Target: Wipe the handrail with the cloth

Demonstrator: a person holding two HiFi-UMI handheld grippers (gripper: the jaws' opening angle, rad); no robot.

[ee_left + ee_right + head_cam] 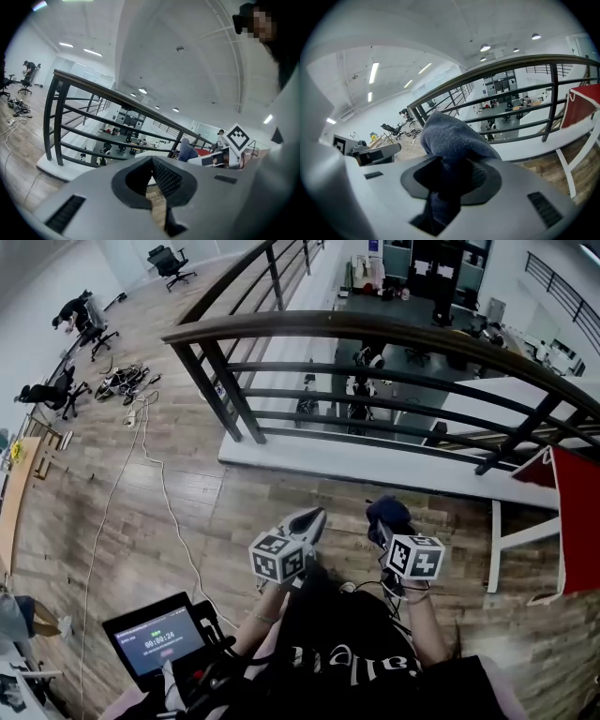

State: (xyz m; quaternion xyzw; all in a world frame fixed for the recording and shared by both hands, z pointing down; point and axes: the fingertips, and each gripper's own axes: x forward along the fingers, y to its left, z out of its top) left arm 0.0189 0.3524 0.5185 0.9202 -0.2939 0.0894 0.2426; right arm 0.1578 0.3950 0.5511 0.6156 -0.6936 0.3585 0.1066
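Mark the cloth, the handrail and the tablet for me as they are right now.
cloth (pixel 449 136): right gripper view, on its bunched upper part.
handrail (pixel 375 327): head view, on the middle stretch of the top rail.
tablet (pixel 157 641): head view, on the centre of its screen.

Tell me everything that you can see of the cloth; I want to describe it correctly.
The cloth is grey-blue and looks like soft terry fabric. It is bunched up, not folded flat. The right gripper is shut on it: the fingers pinch its middle, a rounded lump rises above them and a tail hangs down below. It touches only the gripper. The handrail stands ahead, apart from it.
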